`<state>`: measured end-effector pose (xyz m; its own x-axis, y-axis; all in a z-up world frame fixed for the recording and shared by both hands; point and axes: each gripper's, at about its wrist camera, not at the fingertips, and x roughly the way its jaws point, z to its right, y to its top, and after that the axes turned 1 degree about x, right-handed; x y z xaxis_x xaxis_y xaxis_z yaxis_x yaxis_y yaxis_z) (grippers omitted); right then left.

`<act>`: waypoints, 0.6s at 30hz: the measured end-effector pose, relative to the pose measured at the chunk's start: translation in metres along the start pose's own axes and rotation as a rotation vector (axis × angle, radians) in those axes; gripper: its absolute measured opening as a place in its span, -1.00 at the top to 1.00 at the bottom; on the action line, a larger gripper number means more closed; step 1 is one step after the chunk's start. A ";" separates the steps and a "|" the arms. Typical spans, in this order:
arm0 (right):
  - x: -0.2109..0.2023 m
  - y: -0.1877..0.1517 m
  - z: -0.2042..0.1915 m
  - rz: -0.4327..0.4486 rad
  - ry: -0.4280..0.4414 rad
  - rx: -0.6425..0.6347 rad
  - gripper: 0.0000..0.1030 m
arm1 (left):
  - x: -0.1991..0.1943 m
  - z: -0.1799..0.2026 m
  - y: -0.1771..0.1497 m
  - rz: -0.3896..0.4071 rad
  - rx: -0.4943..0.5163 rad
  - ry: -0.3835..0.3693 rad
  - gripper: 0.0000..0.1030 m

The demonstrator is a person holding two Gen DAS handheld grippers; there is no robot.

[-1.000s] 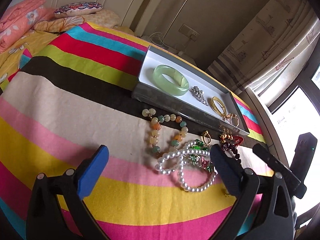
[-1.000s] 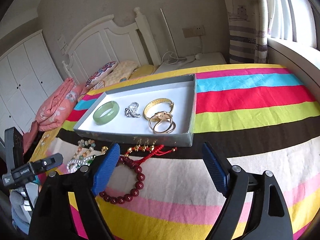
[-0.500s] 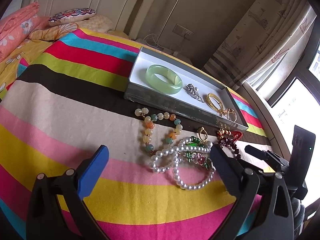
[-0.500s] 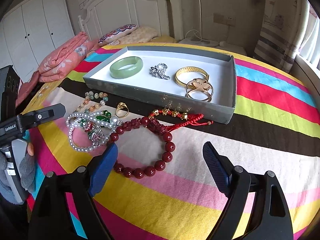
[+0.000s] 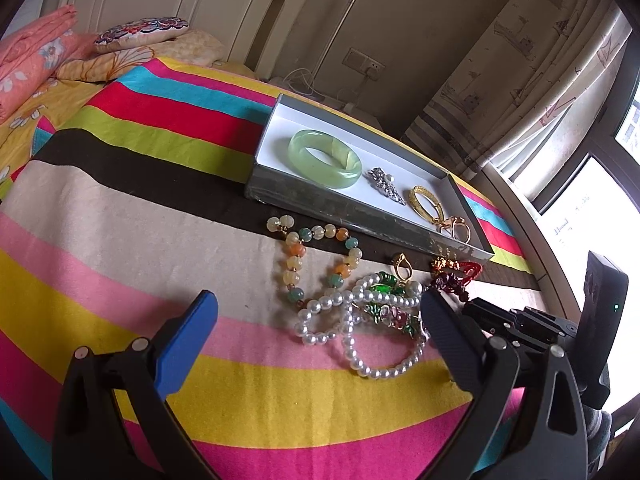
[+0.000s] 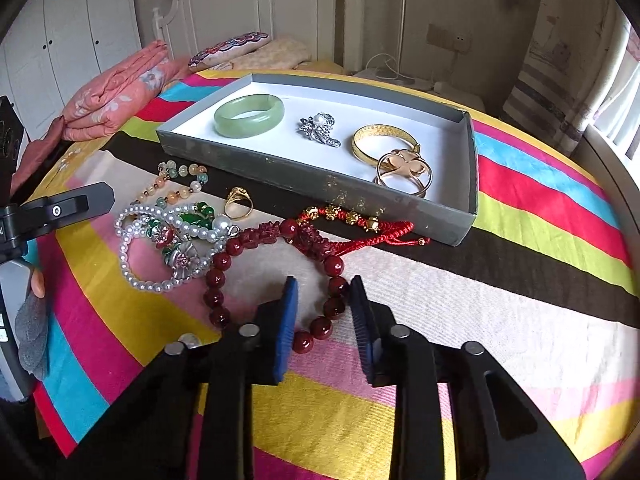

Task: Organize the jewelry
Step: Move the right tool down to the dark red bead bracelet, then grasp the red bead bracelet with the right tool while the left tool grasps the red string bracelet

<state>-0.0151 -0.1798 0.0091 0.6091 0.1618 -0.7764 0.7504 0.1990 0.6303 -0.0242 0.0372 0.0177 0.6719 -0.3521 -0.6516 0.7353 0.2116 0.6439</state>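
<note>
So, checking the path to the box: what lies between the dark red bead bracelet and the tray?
In the right wrist view, a red cord bracelet with gold beads lies between the dark red bead bracelet and the tray.

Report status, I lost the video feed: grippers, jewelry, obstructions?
Left gripper open, hovering by pearl strand. Right gripper half closed around dark red bead bracelet, not clamped. Gray tray holds four pieces. Bracelet touches the jewelry pile.

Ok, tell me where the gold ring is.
Right wrist view: the gold ring lies on the bedspread just outside the tray's front wall, beside the pearl strand.
</note>
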 end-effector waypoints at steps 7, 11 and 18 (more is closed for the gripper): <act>-0.018 -0.013 0.008 0.036 0.020 0.030 0.72 | 0.000 0.000 -0.001 -0.002 -0.002 0.003 -0.95; -0.032 -0.031 0.025 0.026 -0.032 0.052 0.72 | 0.001 0.000 -0.001 -0.003 -0.002 0.006 -0.95; -0.036 -0.044 0.052 0.001 -0.063 0.111 0.60 | 0.002 0.003 -0.001 -0.007 0.011 0.010 -0.95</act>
<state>-0.0574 -0.2444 0.0093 0.6224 0.0999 -0.7763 0.7713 0.0897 0.6301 -0.0238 0.0333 0.0165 0.6678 -0.3440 -0.6601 0.7389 0.1989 0.6438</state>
